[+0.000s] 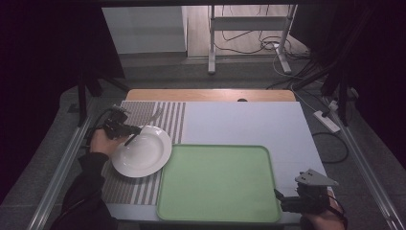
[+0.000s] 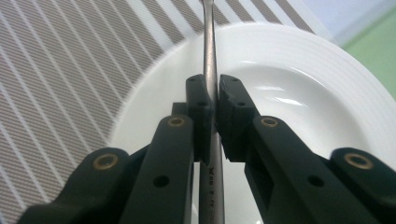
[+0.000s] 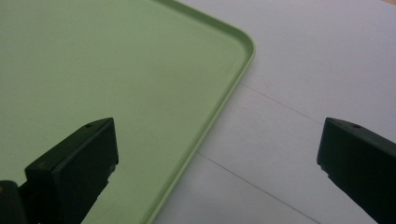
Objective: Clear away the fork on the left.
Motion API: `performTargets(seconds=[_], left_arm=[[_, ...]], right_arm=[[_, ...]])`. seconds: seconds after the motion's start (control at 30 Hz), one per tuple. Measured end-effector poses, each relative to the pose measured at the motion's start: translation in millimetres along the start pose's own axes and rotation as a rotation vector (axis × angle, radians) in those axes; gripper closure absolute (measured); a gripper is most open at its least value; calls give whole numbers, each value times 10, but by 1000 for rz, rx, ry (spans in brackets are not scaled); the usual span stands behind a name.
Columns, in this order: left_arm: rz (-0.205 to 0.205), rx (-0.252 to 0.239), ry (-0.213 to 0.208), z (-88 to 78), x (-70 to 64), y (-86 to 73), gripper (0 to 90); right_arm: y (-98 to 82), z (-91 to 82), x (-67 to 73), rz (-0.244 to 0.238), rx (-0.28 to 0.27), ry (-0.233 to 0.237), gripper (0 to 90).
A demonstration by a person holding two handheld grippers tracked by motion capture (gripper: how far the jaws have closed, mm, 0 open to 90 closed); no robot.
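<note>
The left gripper [image 1: 129,132], held by the left hand [image 1: 99,142] at the white plate's [image 1: 143,155] far-left rim, has its jaws clamped on a thin metal utensil handle [image 2: 210,60] (its head unclear). The right gripper [image 1: 280,201], well right of the plate, hangs with jaws wide apart.

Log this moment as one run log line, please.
left gripper: shut on metal utensil over white plate | right gripper: open, idle over green tray edge | striped placemat under plate
</note>
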State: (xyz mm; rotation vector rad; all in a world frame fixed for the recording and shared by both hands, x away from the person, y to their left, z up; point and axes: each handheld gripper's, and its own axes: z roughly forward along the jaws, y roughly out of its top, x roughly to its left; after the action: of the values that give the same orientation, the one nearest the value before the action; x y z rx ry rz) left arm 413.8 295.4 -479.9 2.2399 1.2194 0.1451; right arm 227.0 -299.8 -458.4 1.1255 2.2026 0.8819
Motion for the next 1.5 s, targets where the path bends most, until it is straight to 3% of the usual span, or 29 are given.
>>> performTargets(seconds=[0.43, 0.57, 0.8, 1.13, 1.33, 1.5], left_arm=[[21, -7, -65, -11, -527, -221, 831], [50, 8, -43, -29, -730, -261, 831], [68, 2, -69, -20, -1057, -302, 831], [58, 37, -100, 166, -1454, -355, 830], [100, 83, -119, 335, -1710, -340, 829], [118, 111, -125, 409, -1843, -346, 830]], right_arm=[[0, -3, 11, -10, -10, 0, 0], [-1, -13, 11, -16, -14, 5, 0], [0, -11, 16, -18, -14, 3, 0], [4, -8, 20, -22, -11, 2, 0], [4, -7, 20, -23, -11, 2, 0], [4, -7, 20, -23, -11, 2, 0]])
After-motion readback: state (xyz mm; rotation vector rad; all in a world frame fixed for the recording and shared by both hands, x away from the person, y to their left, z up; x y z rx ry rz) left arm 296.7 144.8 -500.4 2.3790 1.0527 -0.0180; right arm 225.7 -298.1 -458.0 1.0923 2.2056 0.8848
